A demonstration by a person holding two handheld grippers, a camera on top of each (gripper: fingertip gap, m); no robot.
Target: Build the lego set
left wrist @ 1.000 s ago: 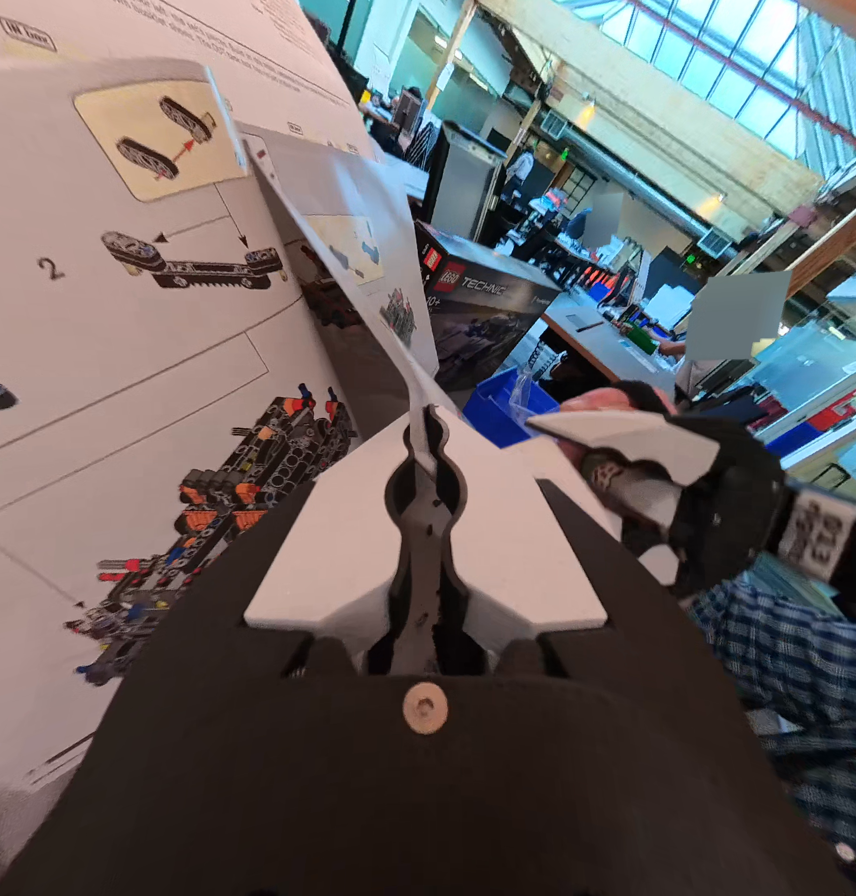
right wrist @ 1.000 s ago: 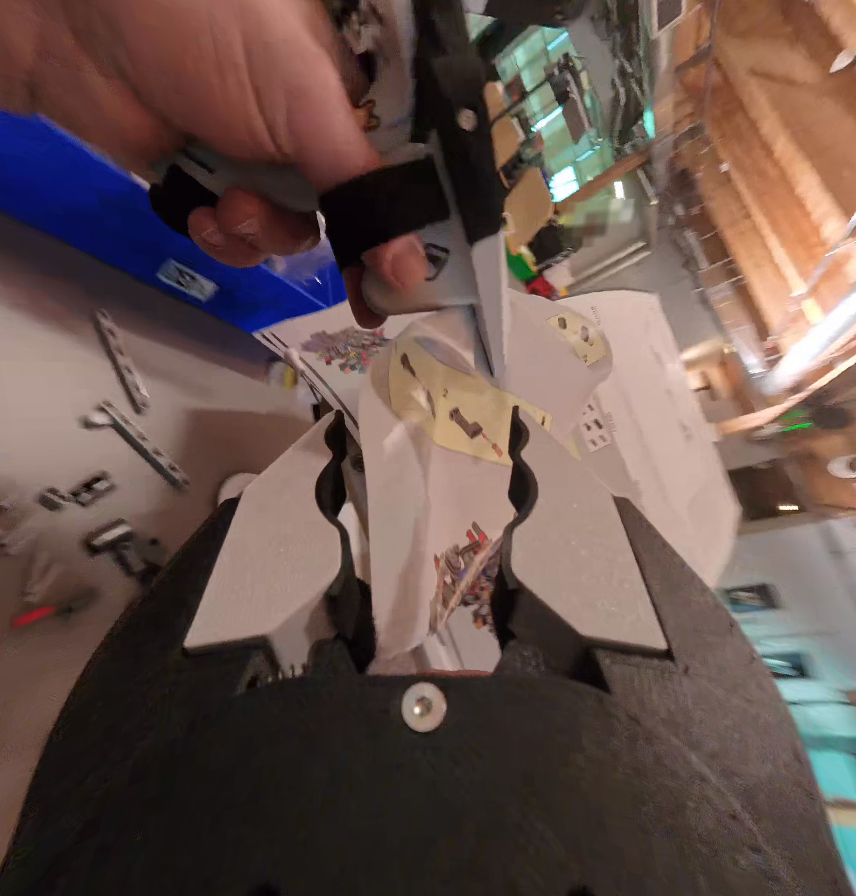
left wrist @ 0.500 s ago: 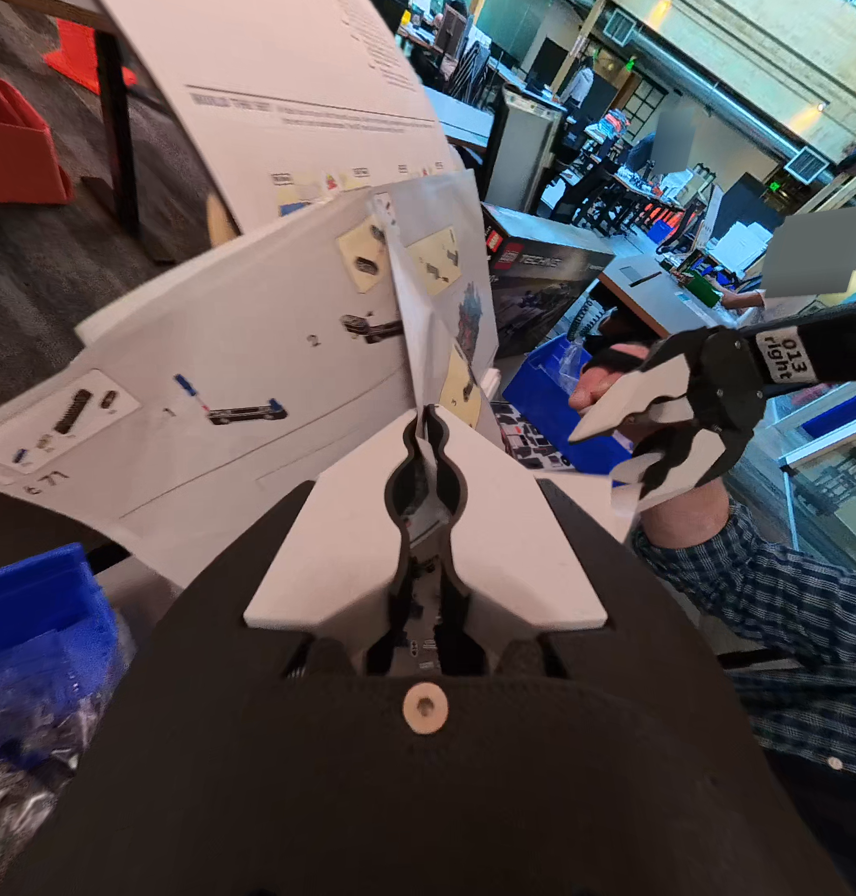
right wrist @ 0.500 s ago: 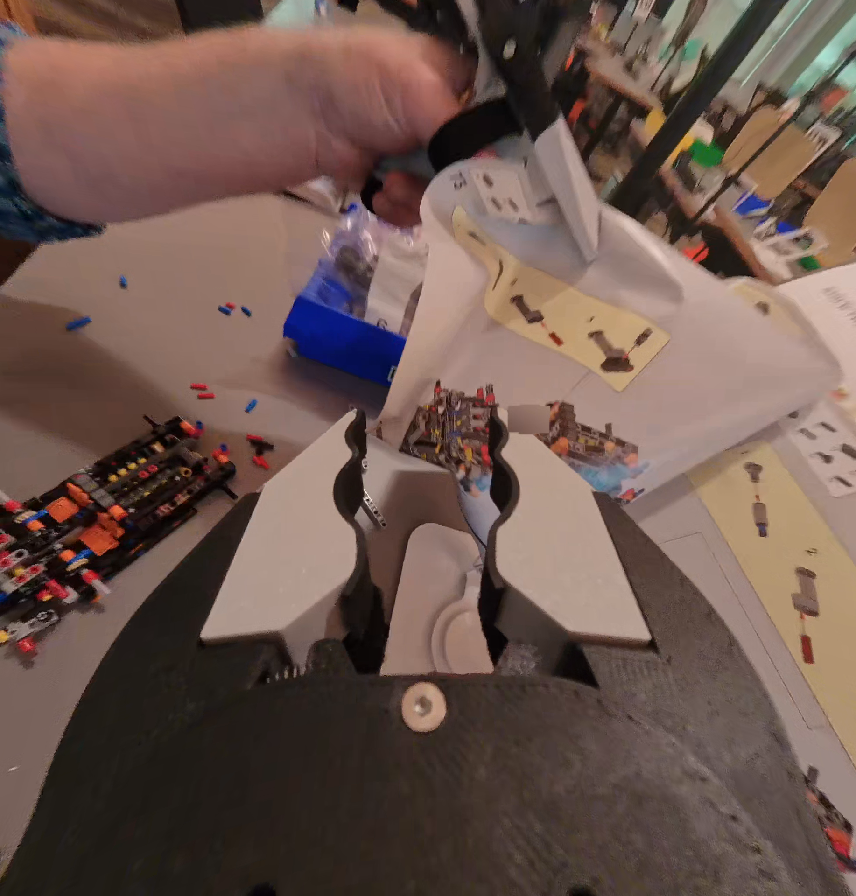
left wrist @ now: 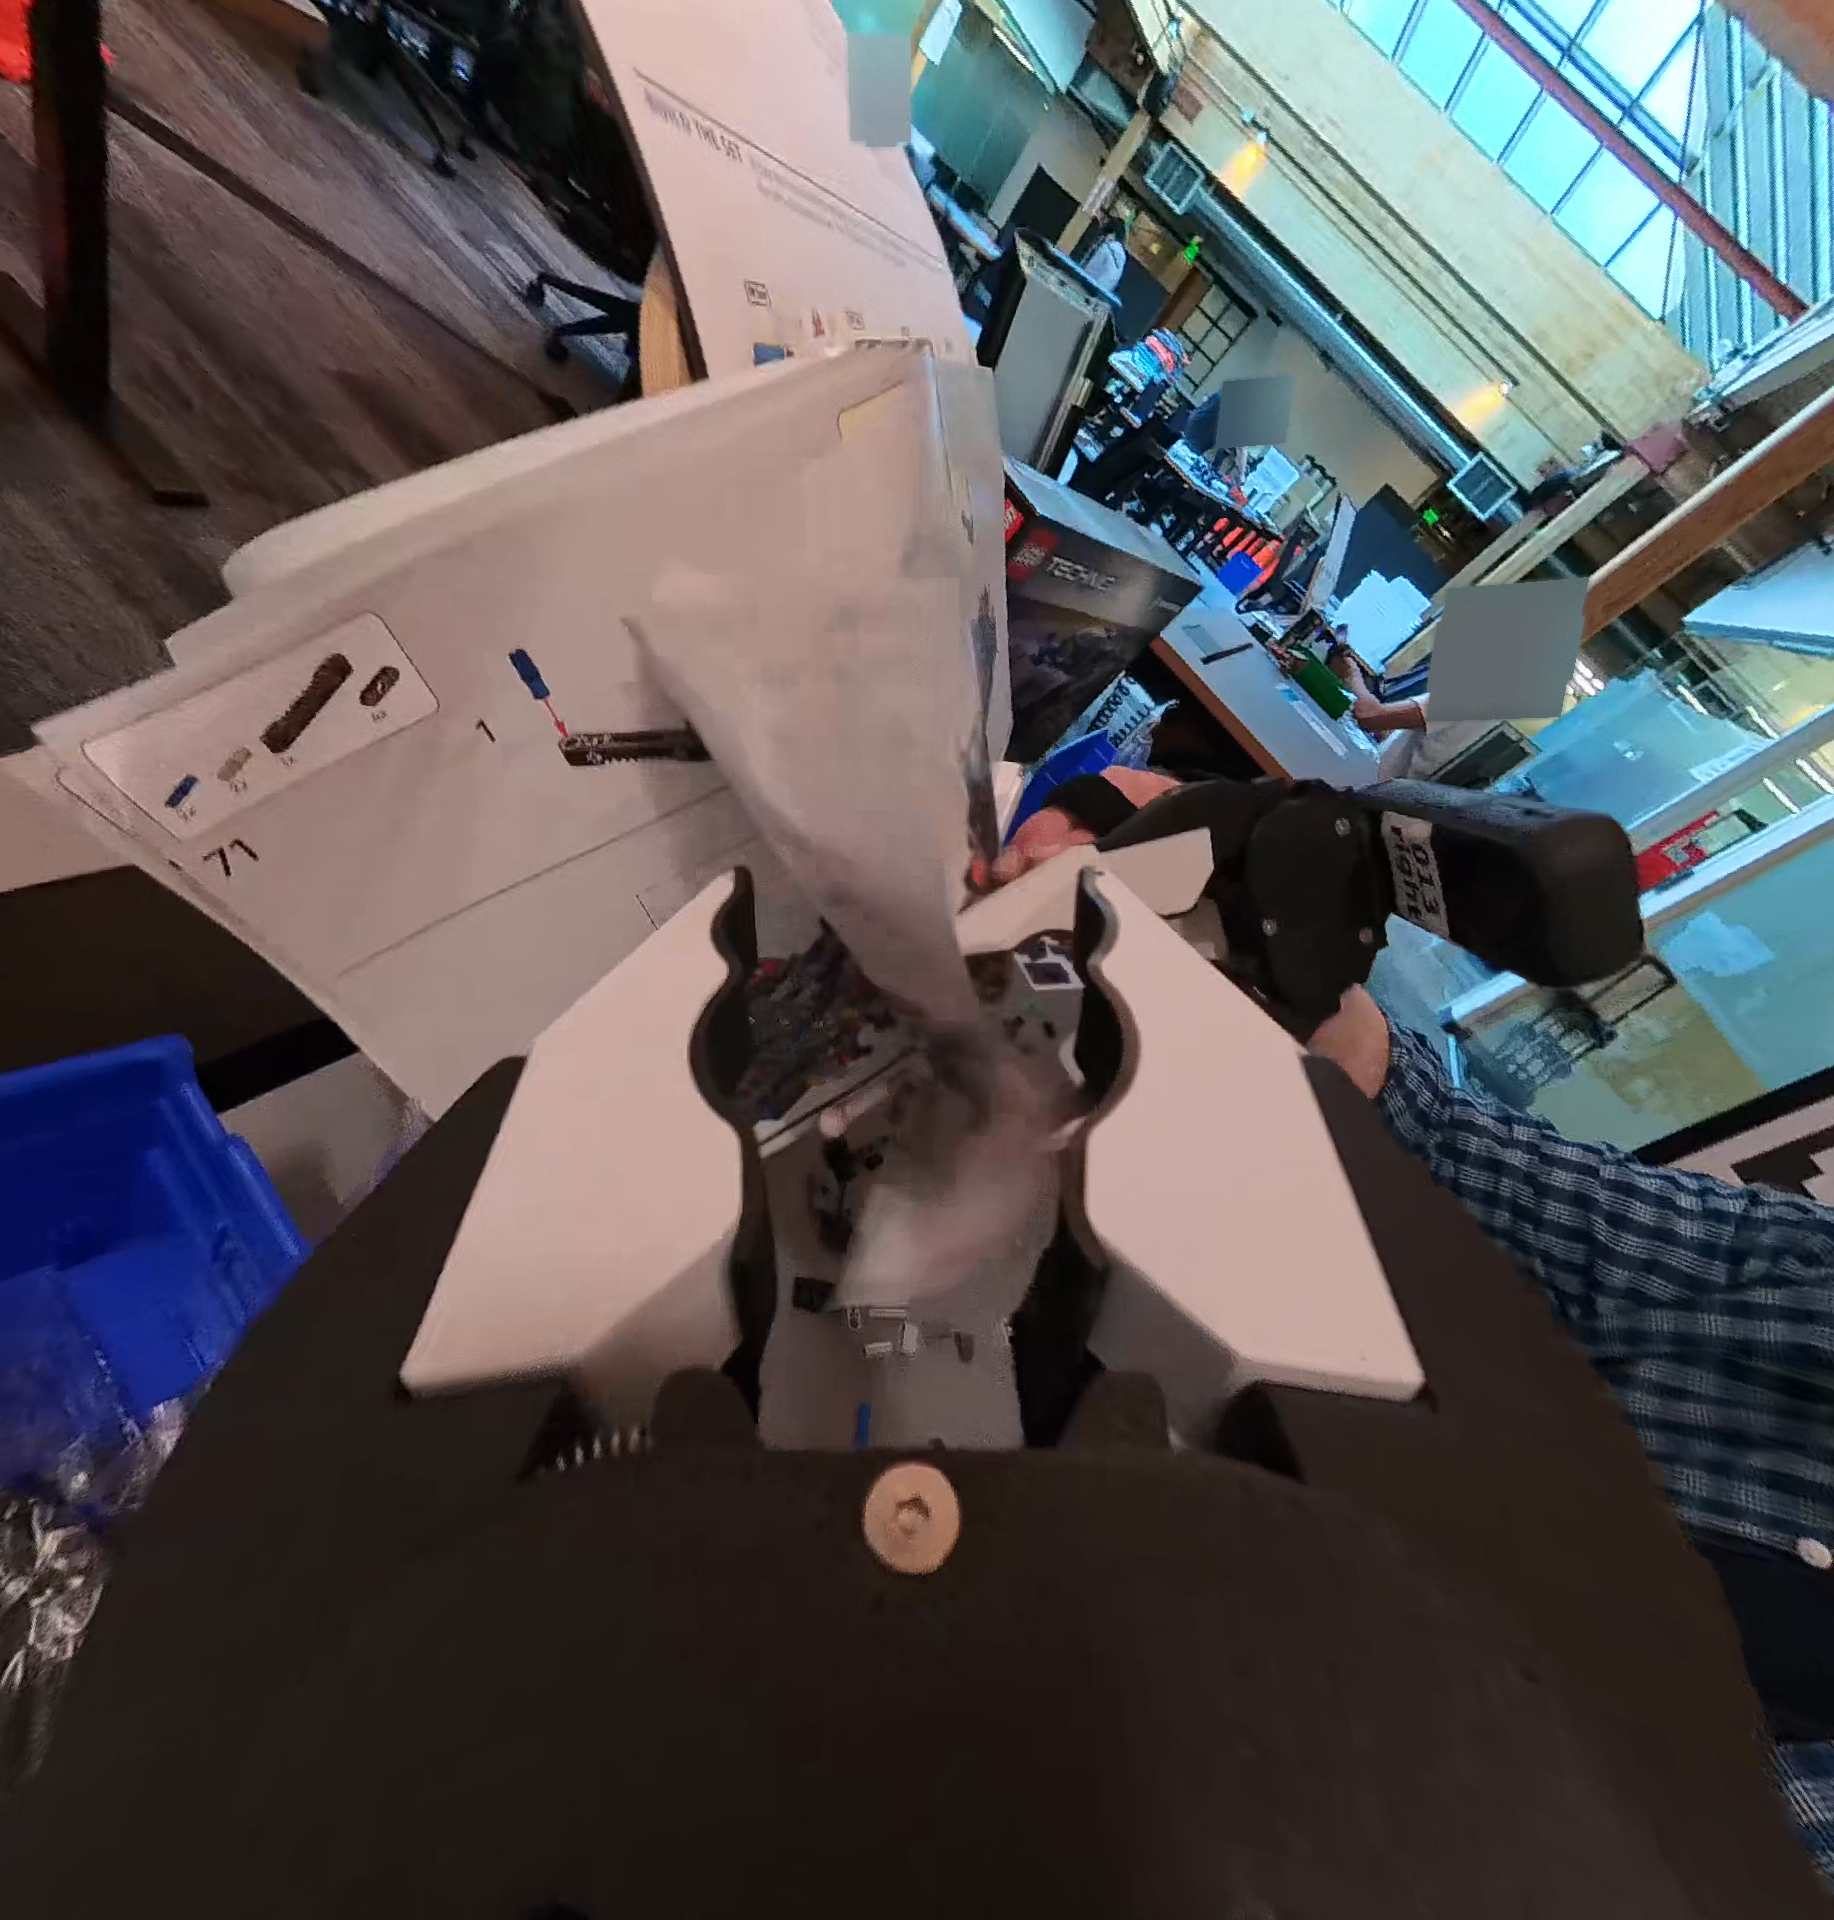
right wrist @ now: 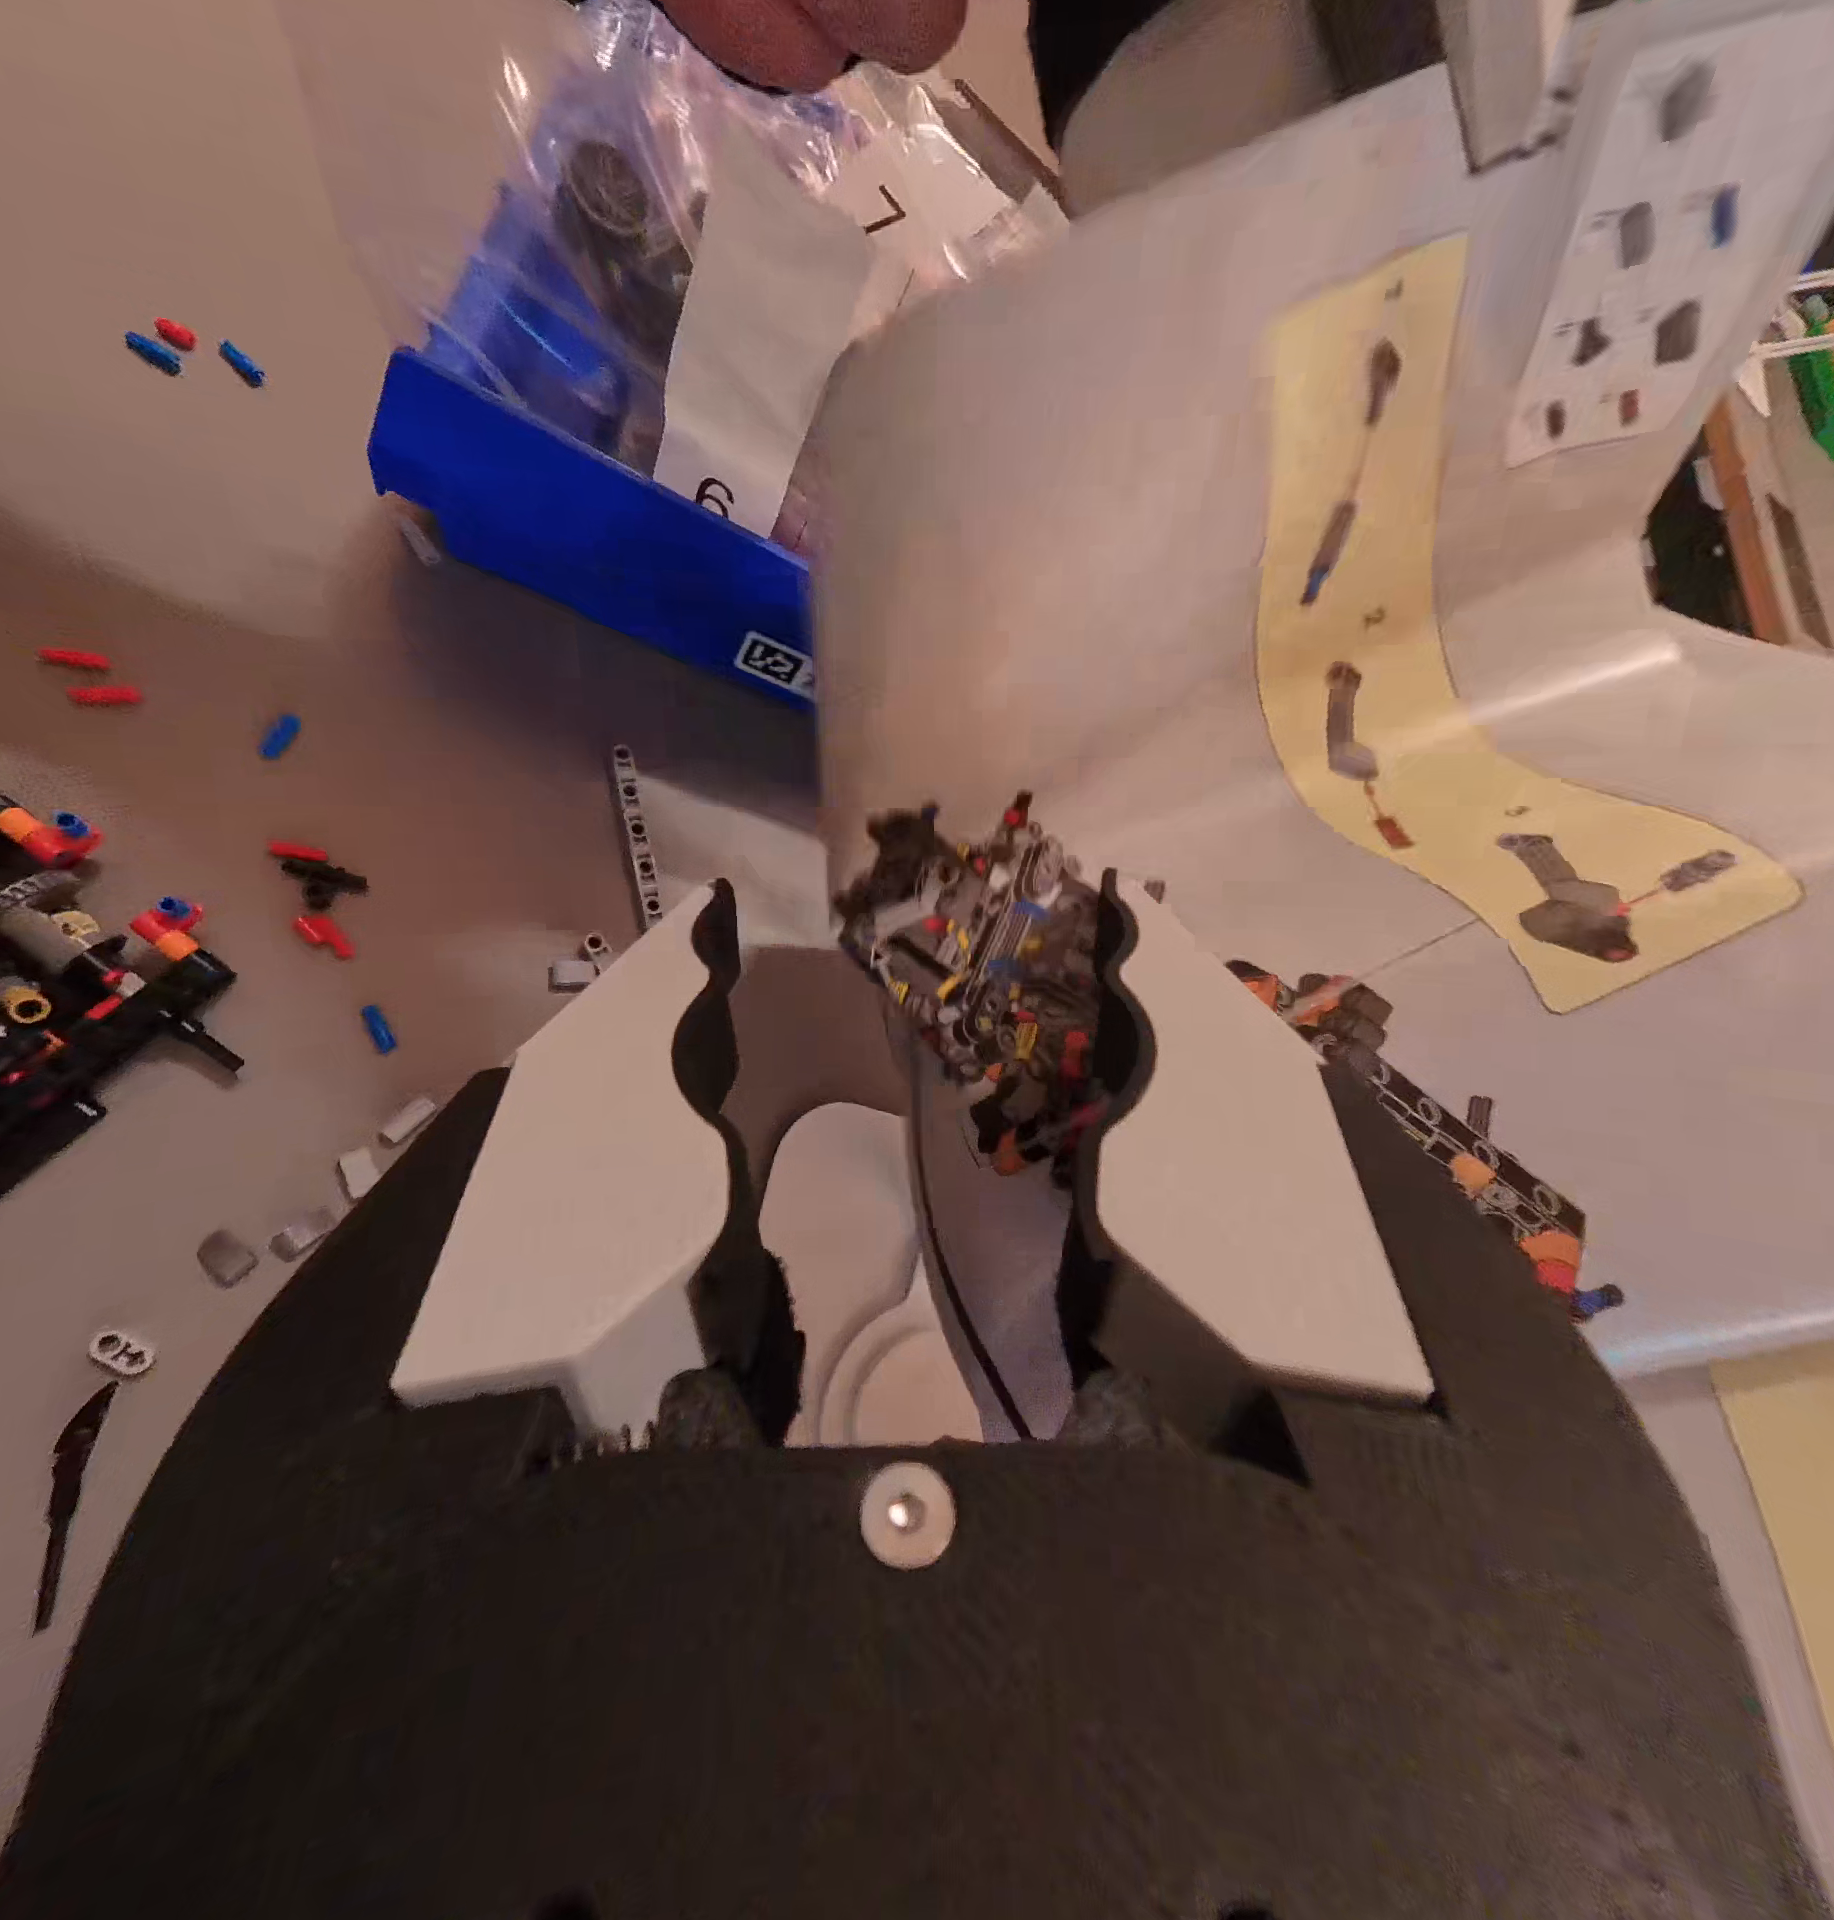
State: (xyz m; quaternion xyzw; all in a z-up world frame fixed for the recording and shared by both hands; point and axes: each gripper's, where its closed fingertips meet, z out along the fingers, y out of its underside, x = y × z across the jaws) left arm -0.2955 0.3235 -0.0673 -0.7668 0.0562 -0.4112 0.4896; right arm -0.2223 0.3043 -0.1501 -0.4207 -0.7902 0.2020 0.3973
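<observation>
The left tongs (left wrist: 908,925) stand wide open, and a blurred page of the instruction booklet (left wrist: 580,665) hangs loose in the gap between the fingers, gripped by neither. The right tongs (right wrist: 908,904) are also spread apart, with nothing clamped; a curled page bearing a printed picture of the model lies between and just past the tips, close to the right-hand finger (right wrist: 1235,1164). Whether it touches that finger cannot be told.

Just beyond the left tongs, a hand (left wrist: 1058,831) in a plaid sleeve (left wrist: 1671,1299) holds the other tool level, its tips pointing in at the booklet's edge.

On the table (right wrist: 217,540), the partly built black lego chassis (right wrist: 51,987) lies to the left of the right tongs, with loose red and blue pins (right wrist: 196,348) scattered around it. Farther back a blue bin (right wrist: 591,540) holds clear bags of parts (right wrist: 622,208). Beyond the booklet stands the dark set box (left wrist: 1089,592).
</observation>
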